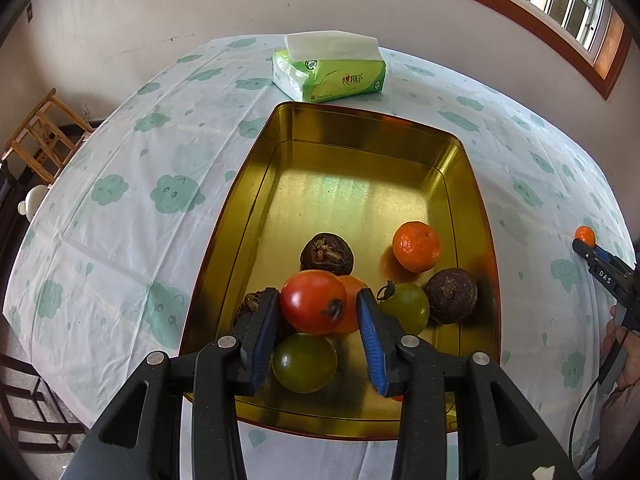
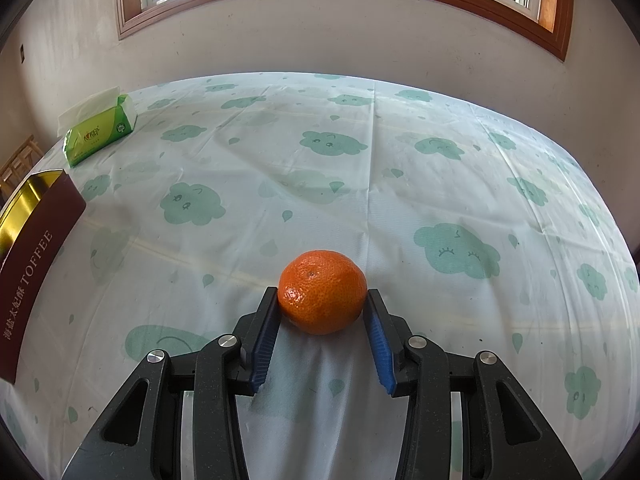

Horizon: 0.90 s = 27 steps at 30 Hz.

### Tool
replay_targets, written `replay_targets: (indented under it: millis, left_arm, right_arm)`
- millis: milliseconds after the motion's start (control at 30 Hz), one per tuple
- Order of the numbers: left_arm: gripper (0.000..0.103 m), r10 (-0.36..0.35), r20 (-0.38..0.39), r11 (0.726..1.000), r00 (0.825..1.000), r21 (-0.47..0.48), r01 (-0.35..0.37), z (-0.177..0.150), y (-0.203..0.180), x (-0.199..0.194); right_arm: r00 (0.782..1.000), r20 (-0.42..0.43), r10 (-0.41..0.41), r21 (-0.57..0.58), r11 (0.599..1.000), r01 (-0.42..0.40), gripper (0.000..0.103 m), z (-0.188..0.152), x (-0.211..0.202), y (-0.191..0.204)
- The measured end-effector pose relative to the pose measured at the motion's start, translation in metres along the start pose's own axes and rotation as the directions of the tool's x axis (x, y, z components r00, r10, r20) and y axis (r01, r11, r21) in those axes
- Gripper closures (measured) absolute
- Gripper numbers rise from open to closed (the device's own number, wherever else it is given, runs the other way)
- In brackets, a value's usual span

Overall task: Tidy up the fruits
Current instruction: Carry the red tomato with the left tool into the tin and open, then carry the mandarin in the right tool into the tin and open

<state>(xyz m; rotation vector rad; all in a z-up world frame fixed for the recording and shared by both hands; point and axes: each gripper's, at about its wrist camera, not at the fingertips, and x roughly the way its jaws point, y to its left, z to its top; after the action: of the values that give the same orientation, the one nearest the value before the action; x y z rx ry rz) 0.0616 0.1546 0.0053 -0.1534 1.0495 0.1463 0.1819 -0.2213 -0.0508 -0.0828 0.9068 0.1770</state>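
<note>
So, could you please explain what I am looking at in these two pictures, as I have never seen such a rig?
There is no robot here: a person holds a two-finger clamp in each hand, each with a camera looking along its fingers. The left gripper looks into a gold tin of mixed fruit; a red tomato sits between its slightly parted jaws. The right gripper is closed on a mandarin on the cloud-patterned tablecloth. A tissue pack lies further back.
</note>
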Motion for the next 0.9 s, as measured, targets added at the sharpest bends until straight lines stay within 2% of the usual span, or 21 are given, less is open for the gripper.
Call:
replay_targets:
  millis: [400, 567, 733, 900]
  left_arm:
    - [0.058, 0.000, 0.008, 1.000, 1.000, 0.001, 0.000, -0.007, 0.000, -0.003]
    - [0.051, 0.010, 0.042, 1.000, 0.999, 0.016, -0.011, -0.011, -0.002, -0.009]
    - [0.041, 0.018, 0.088, 0.999, 0.996, 0.035, -0.022, -0.014, -0.005, -0.018]
    - [0.039, 0.011, 0.105, 1.000, 0.994, 0.021, -0.013, -0.017, -0.002, -0.026]
  right_arm:
    - [1.000, 0.002, -0.025, 0.004, 1.000, 0.025, 0.061, -0.003, -0.004, 0.002]
    - [1.000, 0.004, -0.020, 0.004, 1.000, 0.020, 0.061, -0.006, -0.013, 0.007]
    - [1.000, 0.026, 0.013, -0.008, 1.000, -0.013, 0.061, -0.004, -0.029, 0.021]
    - [0.997, 0.047, 0.068, -0.034, 0.997, -0.067, 0.061, 0.000, -0.048, 0.047]
